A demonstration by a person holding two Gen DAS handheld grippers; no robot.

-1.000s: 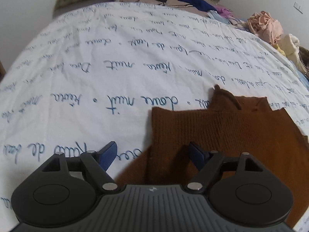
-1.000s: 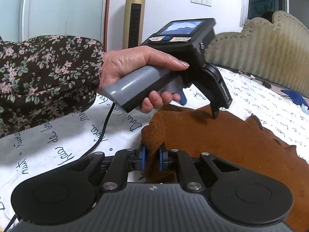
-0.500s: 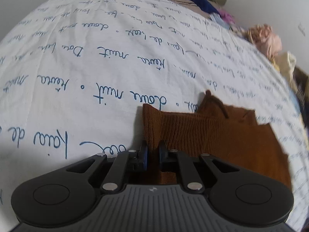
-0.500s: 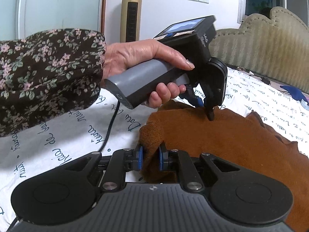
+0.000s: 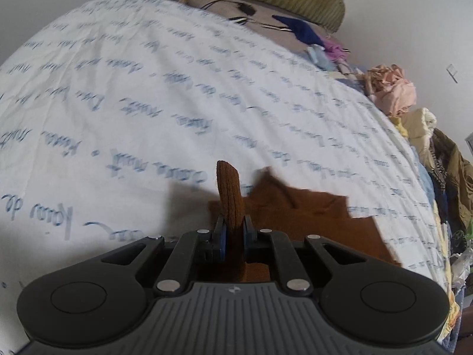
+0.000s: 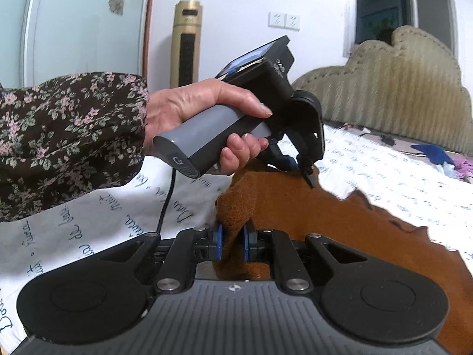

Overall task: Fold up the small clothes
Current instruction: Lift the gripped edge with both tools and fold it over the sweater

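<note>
A small brown knitted garment (image 5: 298, 216) lies on the white bed sheet (image 5: 147, 103) with blue script. My left gripper (image 5: 233, 233) is shut on one edge of it, and a ribbed strip of the knit stands up between the pads. My right gripper (image 6: 232, 241) is shut on a bunched corner of the brown garment (image 6: 340, 222). In the right wrist view the left gripper (image 6: 307, 174) is held by a hand (image 6: 207, 112) with a floral sleeve, its fingertips down on the garment's far edge.
A heap of other clothes (image 5: 393, 88) and a dark blue item (image 5: 298, 31) lie along the far right edge of the bed. A padded headboard (image 6: 384, 88) rises behind. A gold tower fan (image 6: 186, 41) stands by the wall. A cable (image 6: 167, 201) hangs from the left handle.
My left gripper closed on the garment's edge and has lifted it off the sheet. My right gripper kept its grip and shifted slightly with its corner.
</note>
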